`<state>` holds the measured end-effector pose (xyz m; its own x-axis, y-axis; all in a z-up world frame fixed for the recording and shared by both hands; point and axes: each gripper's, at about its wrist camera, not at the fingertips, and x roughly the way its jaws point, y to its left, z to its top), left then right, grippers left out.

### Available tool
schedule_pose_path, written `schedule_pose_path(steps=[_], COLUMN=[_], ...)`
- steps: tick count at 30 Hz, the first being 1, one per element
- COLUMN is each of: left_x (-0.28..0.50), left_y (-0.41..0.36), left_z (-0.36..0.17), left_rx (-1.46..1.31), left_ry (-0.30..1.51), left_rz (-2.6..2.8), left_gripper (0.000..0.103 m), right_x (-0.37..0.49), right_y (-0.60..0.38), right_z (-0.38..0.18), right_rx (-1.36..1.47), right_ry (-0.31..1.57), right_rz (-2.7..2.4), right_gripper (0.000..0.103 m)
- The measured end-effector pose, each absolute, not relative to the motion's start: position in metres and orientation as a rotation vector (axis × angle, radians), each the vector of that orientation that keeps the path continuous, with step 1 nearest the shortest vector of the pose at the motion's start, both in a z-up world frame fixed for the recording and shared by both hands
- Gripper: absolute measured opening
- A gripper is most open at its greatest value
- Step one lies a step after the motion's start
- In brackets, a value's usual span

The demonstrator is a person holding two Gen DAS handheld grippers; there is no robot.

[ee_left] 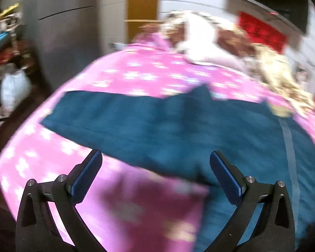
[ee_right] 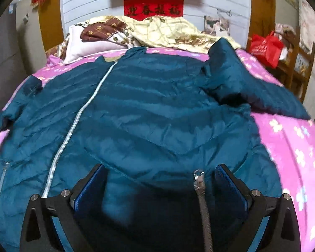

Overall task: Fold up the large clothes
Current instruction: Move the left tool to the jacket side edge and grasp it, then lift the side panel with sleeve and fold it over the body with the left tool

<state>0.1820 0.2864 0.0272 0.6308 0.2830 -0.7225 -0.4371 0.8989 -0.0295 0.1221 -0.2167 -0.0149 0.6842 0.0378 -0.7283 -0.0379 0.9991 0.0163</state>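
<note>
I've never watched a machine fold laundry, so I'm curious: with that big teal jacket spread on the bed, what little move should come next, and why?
Probably close the right gripper on the hem of the jacket. It is open with the bottom edge bunched between its fingers, so a grasp looks ready. The left gripper is open too, above the pink sheet near the jacket's sleeve, holding nothing; its view is blurred.

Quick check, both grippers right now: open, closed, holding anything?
Left gripper: open, holding nothing, above the teal jacket.
Right gripper: open, jaws either side of the jacket hem, not clamped.
</note>
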Motion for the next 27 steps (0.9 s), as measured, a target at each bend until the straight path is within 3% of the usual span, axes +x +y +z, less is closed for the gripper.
schedule_pose_path(steps=[10, 21, 22, 23, 24, 25, 27], left_x=[0.163, 0.224, 0.227, 0.228, 0.228, 0.225, 0.222], left_y=[0.486, 0.506, 0.505, 0.503, 0.503, 0.505, 0.501], left_z=[-0.036, -0.060, -0.060, -0.059, -0.058, -0.056, -0.049], left_rx=[-0.433, -0.442, -0.436, -0.428, -0.426, -0.459, -0.455], left_ry=[0.850, 0.855, 0.846, 0.832, 0.822, 0.806, 0.774], left_rz=[0.664, 0.594, 0.583, 0.583, 0.592, 0.569, 0.578], left_gripper=[0.102, 0.101, 0.090, 0.060, 0.045, 0.019, 0.013], right_x=[0.129, 0.135, 0.135, 0.136, 0.136, 0.137, 0.137], right_y=[-0.213, -0.209, -0.209, -0.209, -0.209, -0.209, -0.209], right_z=[-0.023, -0.026, -0.026, -0.027, -0.027, -0.027, -0.027], right_rx=[-0.007, -0.024, -0.024, -0.023, -0.023, -0.024, -0.024], right_ry=[0.854, 0.873, 0.874, 0.875, 0.876, 0.877, 0.878], right_rz=[0.067, 0.056, 0.056, 0.055, 0.055, 0.055, 0.054], right_gripper=[0.103, 0.103, 0.103, 0.103, 0.103, 0.103, 0.103])
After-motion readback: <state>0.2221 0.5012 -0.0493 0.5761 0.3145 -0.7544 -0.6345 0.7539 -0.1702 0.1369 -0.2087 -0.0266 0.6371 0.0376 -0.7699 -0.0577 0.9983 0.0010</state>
